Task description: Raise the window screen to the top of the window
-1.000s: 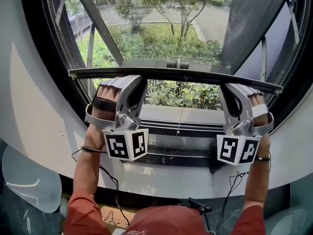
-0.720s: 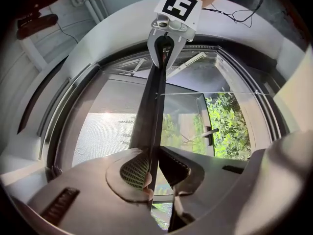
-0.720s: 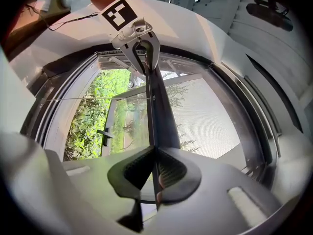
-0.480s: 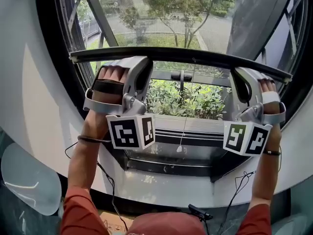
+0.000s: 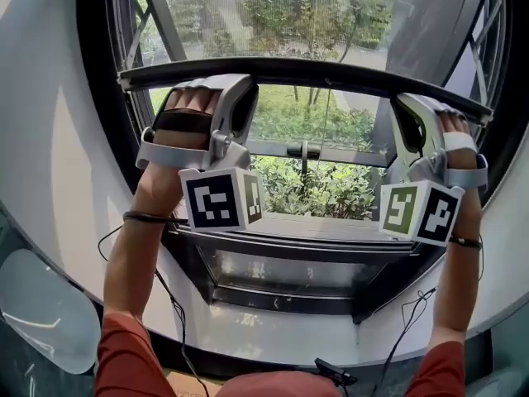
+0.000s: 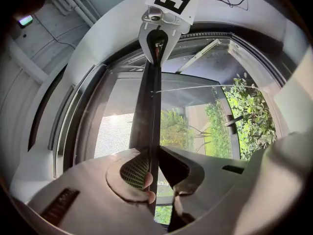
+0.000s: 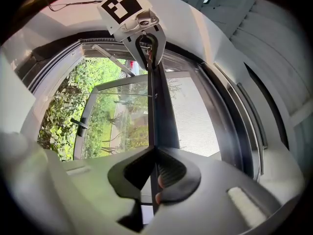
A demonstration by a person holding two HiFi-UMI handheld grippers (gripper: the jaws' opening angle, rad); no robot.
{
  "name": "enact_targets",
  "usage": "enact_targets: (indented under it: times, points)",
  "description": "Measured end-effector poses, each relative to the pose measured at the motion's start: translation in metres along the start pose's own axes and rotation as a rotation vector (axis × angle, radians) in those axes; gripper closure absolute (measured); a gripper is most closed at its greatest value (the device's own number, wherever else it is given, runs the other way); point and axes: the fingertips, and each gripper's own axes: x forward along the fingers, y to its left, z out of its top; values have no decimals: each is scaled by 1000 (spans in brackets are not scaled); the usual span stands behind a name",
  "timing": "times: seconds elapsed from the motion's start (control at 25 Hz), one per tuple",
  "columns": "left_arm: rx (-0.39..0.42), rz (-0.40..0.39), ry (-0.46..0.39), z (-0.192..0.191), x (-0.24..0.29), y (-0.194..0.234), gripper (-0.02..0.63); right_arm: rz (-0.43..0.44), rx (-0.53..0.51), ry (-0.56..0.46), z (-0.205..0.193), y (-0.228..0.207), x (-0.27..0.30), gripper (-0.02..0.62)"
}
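- Risen since earlier, the slim dark screen bar point(image 5: 314, 73) crosses the window high up, with fine grey mesh point(image 5: 273, 15) above it.
- Thin cord point(image 5: 324, 122) dangles at the bar's 6 o'clock, before a window handle point(image 5: 304, 150) and leafy bushes point(image 5: 322, 190).
- Left gripper point(image 5: 234, 89) pinches the bar's 9 o'clock end; right gripper point(image 5: 402, 110), jaws just tightening, pinches its 3 o'clock end.

Long dark metal screen bar point(image 5: 306, 73) spans black window frame point(image 5: 95, 98), left edge to right. Our left gripper point(image 5: 230, 89) on bar's left end, our right gripper point(image 5: 405, 110) on right end, its jaws just closing, bar between. Fine mesh screen point(image 5: 289, 15) above bar; thin cord point(image 5: 322, 131) hangs mid-bar; dark latch handle point(image 5: 303, 150) below, behind.
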Motion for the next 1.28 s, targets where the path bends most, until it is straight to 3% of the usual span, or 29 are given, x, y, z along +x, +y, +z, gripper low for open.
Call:
enact_targets:
  times: [0.32,0.56,0.8,1.04,1.28]
  points:
    - [15,55,10,3,26,59,538,-55,-18,13,-4,-60,22,568]
    - [20,80,22,0,36,79,537,-95,-41,33,-3,-83,33,568]
    - [29,98,41,-2,59,134,534,-135,-51,30,-2,-141,55,568]
    - [22,151,36,5,68,142,534,-159,-64,41,-9,-146,61,568]
    - [26,179,42,3,85,187,532,-179,-79,50,-7,-192,77,568]
